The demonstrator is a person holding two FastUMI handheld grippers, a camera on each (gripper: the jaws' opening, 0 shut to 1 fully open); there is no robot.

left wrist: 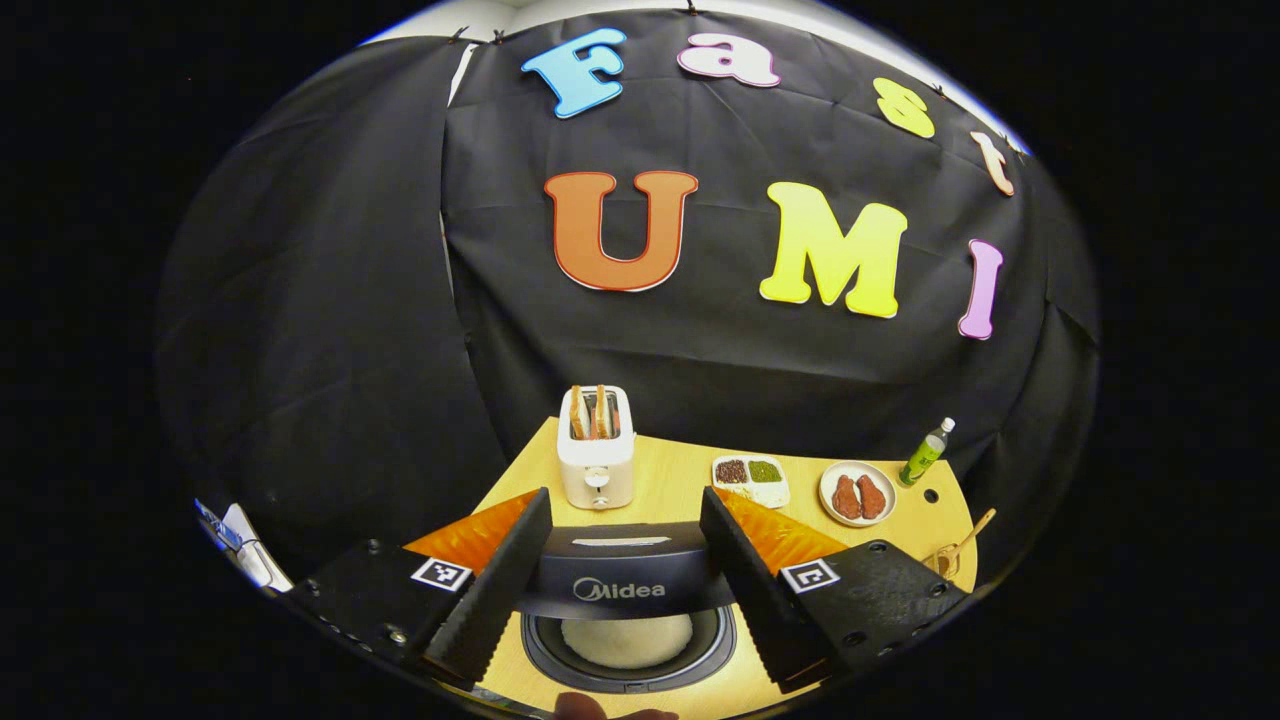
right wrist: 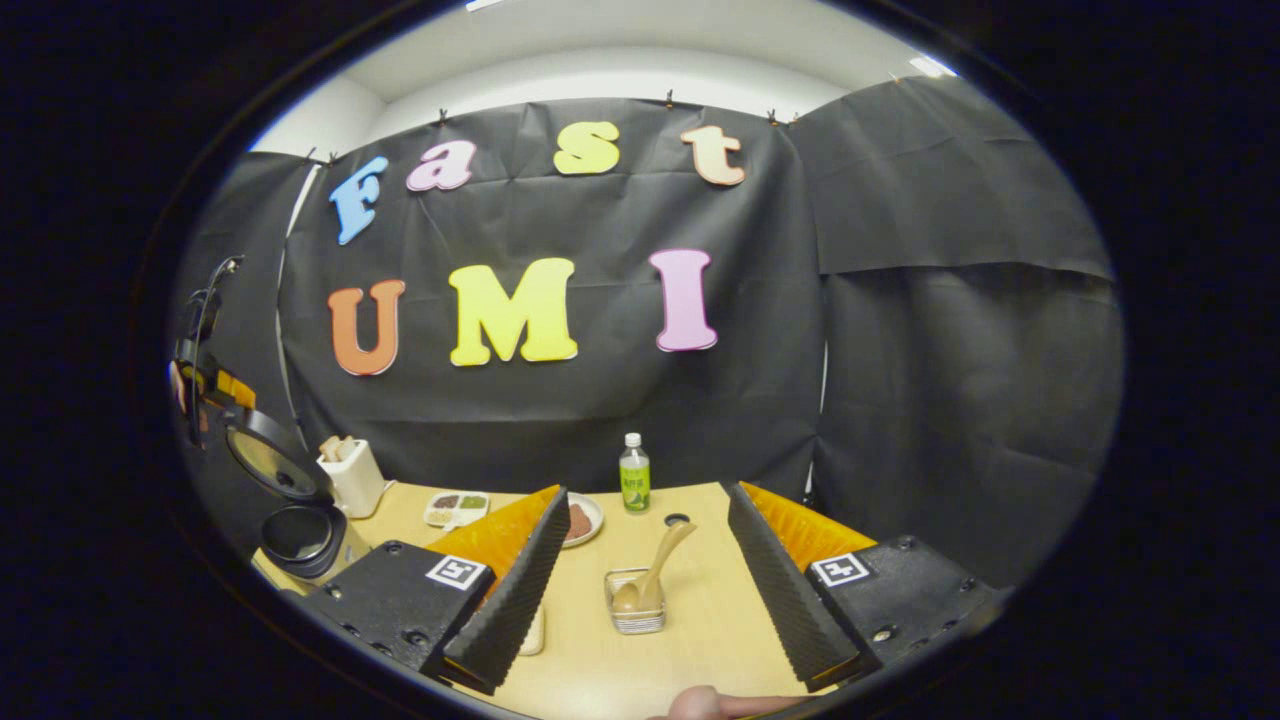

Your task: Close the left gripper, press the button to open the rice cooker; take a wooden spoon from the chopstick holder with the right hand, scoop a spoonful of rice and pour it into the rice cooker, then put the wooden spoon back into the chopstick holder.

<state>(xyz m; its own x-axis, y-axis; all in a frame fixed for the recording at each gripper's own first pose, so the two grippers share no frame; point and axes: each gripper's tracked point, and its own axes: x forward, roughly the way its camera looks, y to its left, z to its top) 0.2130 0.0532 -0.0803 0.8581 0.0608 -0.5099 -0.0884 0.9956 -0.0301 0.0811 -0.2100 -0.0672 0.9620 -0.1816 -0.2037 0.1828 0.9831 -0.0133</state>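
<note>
Wood table (right wrist: 700, 610), black cloth behind. Cooker (left wrist: 628, 640) lid is up, one pot, so I judge the spoon step next. My left gripper (left wrist: 625, 590) gapes wide over it, empty. Right gripper (right wrist: 645, 590) wide, empty, facing one spoon (right wrist: 655, 575) in one holder (right wrist: 636, 615); I must close on its handle.

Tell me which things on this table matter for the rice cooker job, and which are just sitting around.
For the job:
rice cooker, lid up
wooden spoon, standing in the clear holder
left gripper and right gripper, jaws apart

Just lying about:
toaster with bread
divided dish
plate of meat
green bottle
</note>
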